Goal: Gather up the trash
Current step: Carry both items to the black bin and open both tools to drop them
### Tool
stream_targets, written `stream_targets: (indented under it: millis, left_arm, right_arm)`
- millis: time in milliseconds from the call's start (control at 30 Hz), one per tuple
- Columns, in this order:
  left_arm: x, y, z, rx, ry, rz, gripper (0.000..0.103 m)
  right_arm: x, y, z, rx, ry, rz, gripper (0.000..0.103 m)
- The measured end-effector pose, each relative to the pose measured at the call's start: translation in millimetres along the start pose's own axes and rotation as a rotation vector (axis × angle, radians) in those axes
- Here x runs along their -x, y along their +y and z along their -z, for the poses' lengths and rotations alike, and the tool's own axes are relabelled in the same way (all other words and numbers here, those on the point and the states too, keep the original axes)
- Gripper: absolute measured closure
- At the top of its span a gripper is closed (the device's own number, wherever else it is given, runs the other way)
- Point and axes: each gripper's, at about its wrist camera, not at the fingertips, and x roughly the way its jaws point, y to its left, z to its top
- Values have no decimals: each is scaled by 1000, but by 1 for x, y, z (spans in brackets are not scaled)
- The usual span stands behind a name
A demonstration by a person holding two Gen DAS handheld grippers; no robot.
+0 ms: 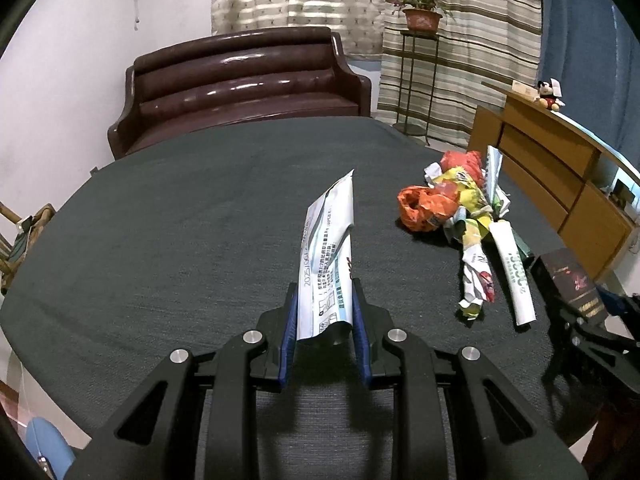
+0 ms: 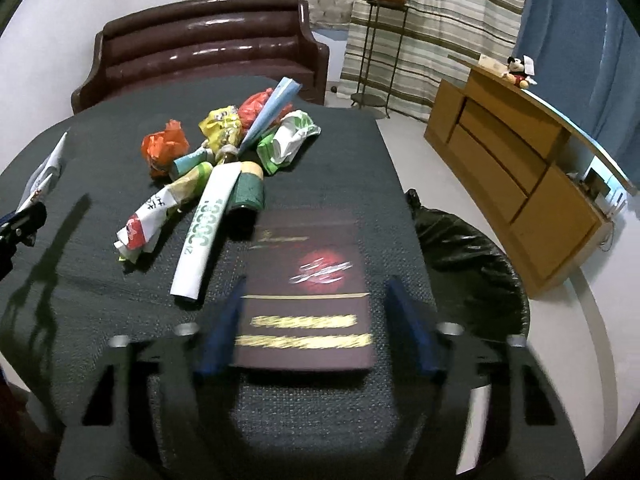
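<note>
My left gripper (image 1: pixel 324 292) is shut on a white printed wrapper (image 1: pixel 330 232) that sticks up and forward from its blue pads, above the dark table (image 1: pixel 180 220). To its right lies a pile of trash (image 1: pixel 460 208): orange, yellow and white wrappers and a white rolled packet. In the right wrist view my right gripper (image 2: pixel 316 284) straddles a dark maroon box (image 2: pixel 308 256) with gold stripes. Its left finger is at the box's edge and a small gap shows at the right finger. The same trash pile (image 2: pixel 224 140) lies just beyond the box, to the left.
A black bin bag (image 2: pixel 472 256) gapes beside the table's right edge. A brown leather sofa (image 1: pixel 240 80) stands behind the table, and a wooden cabinet (image 2: pixel 520 168) runs along the right. The left gripper (image 2: pixel 20 220) shows at the right wrist view's left edge.
</note>
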Motion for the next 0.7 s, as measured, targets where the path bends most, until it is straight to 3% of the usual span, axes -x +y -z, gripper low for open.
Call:
stream_targets:
  millis: [333,700]
  left_arm:
    - [11,-23,1,-48,-28,68,78]
    - [15,-104,-13,-161,-57,229,78]
  right_arm:
    - [14,-22,-6,-39,-70,32,49]
    - [16,-104,-10,-169,-91,131,49]
